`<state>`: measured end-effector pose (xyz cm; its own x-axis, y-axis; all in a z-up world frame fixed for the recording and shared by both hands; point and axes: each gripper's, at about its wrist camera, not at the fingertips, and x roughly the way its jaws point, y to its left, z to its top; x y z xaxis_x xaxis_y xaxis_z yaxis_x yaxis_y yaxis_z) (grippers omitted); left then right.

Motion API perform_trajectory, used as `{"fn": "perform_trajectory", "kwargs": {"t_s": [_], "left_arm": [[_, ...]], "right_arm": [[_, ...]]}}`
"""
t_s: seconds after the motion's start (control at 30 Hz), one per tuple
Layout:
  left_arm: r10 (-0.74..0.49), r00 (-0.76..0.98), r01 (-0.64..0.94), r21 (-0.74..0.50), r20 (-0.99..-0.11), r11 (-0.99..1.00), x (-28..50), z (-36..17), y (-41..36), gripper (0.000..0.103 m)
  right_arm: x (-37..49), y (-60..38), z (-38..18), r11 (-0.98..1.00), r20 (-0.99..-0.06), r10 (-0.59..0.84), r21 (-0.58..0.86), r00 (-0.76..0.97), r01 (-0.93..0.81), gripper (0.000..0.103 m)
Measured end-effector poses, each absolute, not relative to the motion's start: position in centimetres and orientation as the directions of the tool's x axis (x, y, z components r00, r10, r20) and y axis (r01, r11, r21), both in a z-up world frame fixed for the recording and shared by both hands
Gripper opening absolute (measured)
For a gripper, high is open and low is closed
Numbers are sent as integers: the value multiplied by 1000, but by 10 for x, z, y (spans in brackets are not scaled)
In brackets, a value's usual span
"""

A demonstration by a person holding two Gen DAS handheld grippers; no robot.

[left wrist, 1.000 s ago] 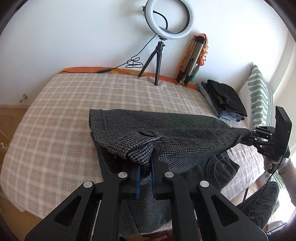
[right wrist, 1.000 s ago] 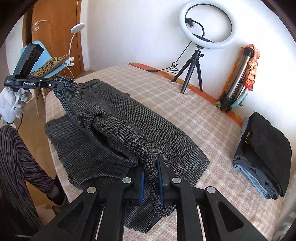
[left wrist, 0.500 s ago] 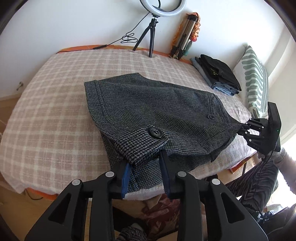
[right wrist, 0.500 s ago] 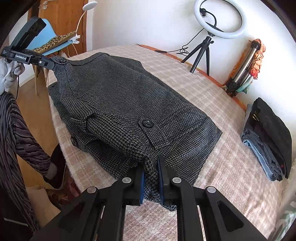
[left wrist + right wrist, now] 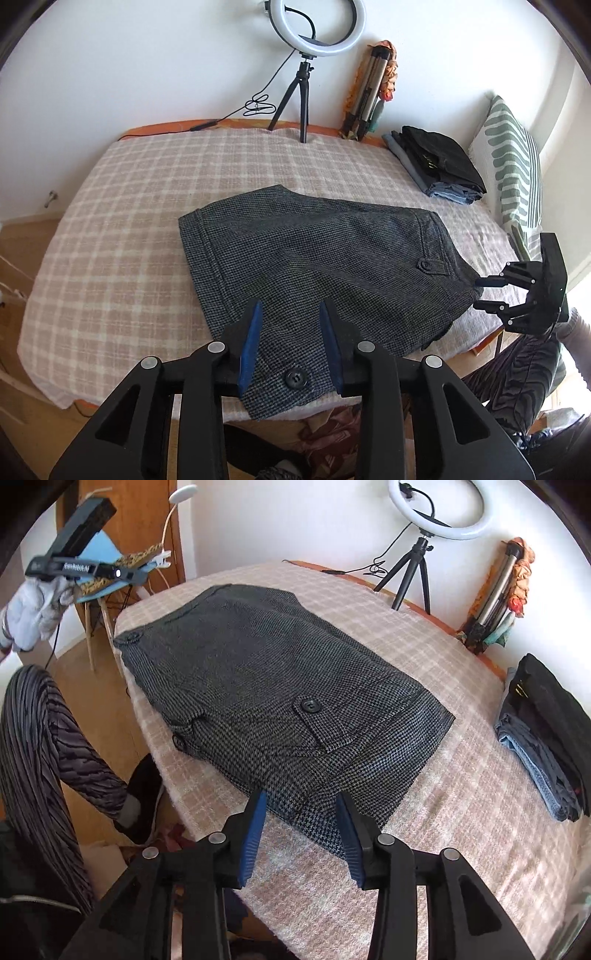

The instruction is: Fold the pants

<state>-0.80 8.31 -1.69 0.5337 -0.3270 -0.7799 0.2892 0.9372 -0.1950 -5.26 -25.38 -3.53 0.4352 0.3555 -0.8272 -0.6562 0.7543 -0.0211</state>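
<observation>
**Both claws spread over folded pants**

The left claw (image 5: 290, 341) stands spread, its blue pads (image 5: 250, 345) apart with nothing pinched; the near corner of the pants (image 5: 317, 266), a buttoned flap (image 5: 295, 377), lies just below and between them. The right claw (image 5: 300, 829) is likewise spread and empty, hanging over the other near corner of the pants (image 5: 280, 701), with cloth showing between the pads.

The pants lie flat on the bed (image 5: 122, 221) as a folded grey houndstooth block near the bed's front edge. Their long axis runs crosswise from one claw to the other, so each claw sits at one end. From either claw the body of the cloth lies ahead and inward, toward the wall. Neither is plainly nearer; each is just over its own corner. My judgement is that a further fold, if one is wanted, turns on that axis: an end would be carried toward the opposite claw, or the near edge pushed away toward the wall.

Beyond the pants, well apart on the far right of the bed, sits a stack (image 5: 546, 731) of folded clothes; the black top piece bears a small yellow mark, too small to read. At the wall stands a ring light (image 5: 316, 27).

Readable writing: white lettering on the left claw's body (image 5: 77, 568) in the right view, apparently "GenRobot.AI".
</observation>
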Motion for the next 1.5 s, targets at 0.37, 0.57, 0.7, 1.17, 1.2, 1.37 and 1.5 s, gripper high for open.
{"fn": "perform_trajectory", "kwargs": {"t_s": [0.37, 0.57, 0.7, 1.17, 1.2, 1.37, 1.5], "left_arm": [[-433, 431, 423, -246, -792, 872, 18, -62, -3, 30], [-406, 322, 465, -230, -855, 855, 11, -103, -24, 30], [-408, 324, 491, -217, -853, 844, -2, -109, -23, 30], [-465, 378, 427, -295, -801, 855, -9, -91, 22, 31], [-471, 393, 408, -310, -790, 859, -9, -88, 30, 31], [-453, 468, 329, -326, -759, 886, -2, -74, 62, 31], [-451, 469, 339, -317, -759, 886, -8, -70, 56, 31]], "right_arm": [[49, -325, -36, 925, -761, 379, 307, 527, -223, 67], [92, -301, -55, 957, -794, 287, 210, 535, -200, 62], [101, -262, -41, 926, -769, 339, 172, 543, -335, 62], [122, -130, -79, 743, -859, 393, 85, 329, -664, 38], [123, -132, -75, 741, -857, 408, 111, 314, -662, 39], [138, -134, -57, 750, -802, 507, 230, 315, -620, 40], [157, -107, -61, 750, -795, 536, 296, 282, -592, 38]]}}
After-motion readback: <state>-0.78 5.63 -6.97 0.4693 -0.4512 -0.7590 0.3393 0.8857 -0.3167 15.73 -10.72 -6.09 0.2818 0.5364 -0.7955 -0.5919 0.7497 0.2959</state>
